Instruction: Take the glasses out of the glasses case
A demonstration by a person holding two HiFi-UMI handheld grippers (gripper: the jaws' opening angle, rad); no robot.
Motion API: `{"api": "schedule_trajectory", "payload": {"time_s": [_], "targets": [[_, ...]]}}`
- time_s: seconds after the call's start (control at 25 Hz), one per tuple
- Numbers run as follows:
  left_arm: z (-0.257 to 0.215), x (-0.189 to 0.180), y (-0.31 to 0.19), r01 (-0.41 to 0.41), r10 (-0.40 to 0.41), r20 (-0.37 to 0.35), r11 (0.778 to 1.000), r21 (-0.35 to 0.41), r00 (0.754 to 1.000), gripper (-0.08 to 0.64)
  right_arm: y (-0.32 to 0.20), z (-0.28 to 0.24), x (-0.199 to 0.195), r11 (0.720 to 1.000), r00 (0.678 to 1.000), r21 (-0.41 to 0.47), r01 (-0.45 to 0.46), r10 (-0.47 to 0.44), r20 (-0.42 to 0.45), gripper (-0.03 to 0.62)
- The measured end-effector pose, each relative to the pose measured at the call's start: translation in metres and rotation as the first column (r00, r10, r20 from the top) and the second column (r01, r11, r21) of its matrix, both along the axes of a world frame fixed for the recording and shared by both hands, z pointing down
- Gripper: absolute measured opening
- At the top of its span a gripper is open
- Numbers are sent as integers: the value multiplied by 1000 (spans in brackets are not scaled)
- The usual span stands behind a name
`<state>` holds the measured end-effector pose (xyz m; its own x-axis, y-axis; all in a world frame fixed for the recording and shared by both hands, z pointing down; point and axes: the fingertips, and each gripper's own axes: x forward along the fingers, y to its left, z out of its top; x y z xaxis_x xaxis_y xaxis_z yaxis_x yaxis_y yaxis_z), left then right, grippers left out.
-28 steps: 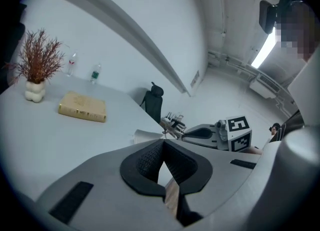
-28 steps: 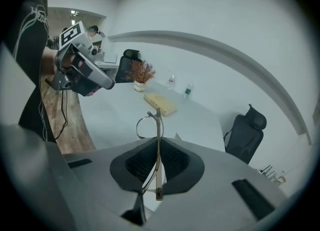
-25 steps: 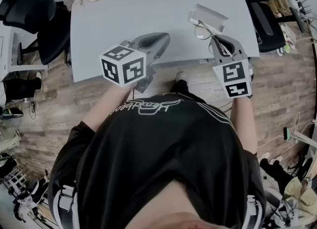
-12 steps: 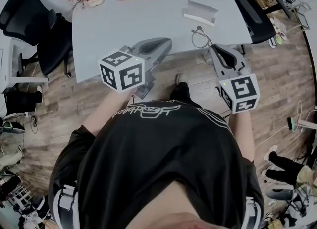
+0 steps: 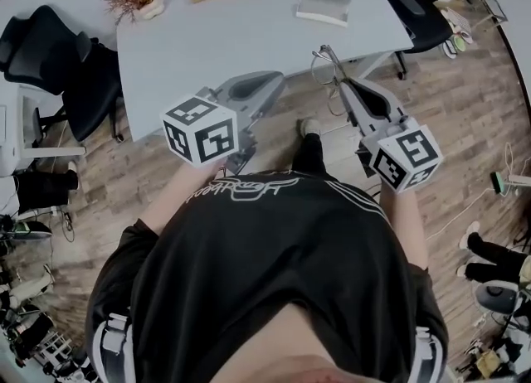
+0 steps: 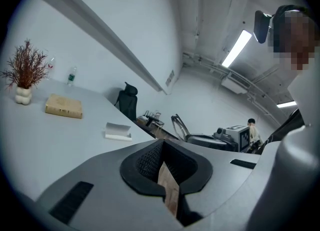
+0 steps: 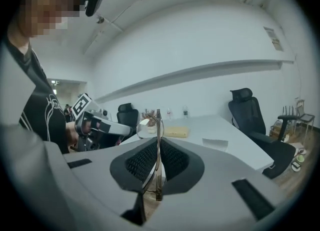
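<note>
right gripper (image 5: 342,84) clenched on glasses (image 5: 326,65), frame pinched edge-on between pads, at near edge of table (image 5: 207,46) | left gripper (image 5: 274,83) jaws together, nothing between, left of glasses | glasses case (image 5: 322,8) far right on table, well apart from glasses, possibly open, too small to tell

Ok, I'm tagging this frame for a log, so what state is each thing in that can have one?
glasses: out of the case, clamped edge-on in the right tool.
glasses case: lying on the table, looks open, apart from the glasses.
right tool: shut on the glasses.
left tool: shut, nothing between its jaws.
</note>
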<state>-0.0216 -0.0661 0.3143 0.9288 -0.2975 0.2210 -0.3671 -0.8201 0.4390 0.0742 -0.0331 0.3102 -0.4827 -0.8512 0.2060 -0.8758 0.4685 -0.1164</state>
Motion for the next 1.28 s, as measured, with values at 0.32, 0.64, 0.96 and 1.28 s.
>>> {"api": "schedule_trajectory", "payload": {"time_s": [0.32, 0.64, 0.96, 1.28], "targets": [[6, 5, 22, -41, 41, -12, 999, -19, 999, 8, 23, -1, -4, 1000, 999, 13, -12, 11, 33, 21], [13, 3, 36, -43, 43, 0, 999, -21, 999, 8, 37, 3, -1, 999, 997, 13, -34, 33, 73, 21], [13, 3, 39, -36, 36, 13, 999, -20, 999, 8, 38, 5, -2, 999, 996, 5, -35, 34, 85, 21], [15, 3, 46, -39, 40, 13, 999, -27, 999, 8, 46, 10, -4, 999, 996, -7, -34, 35, 88, 21]]}}
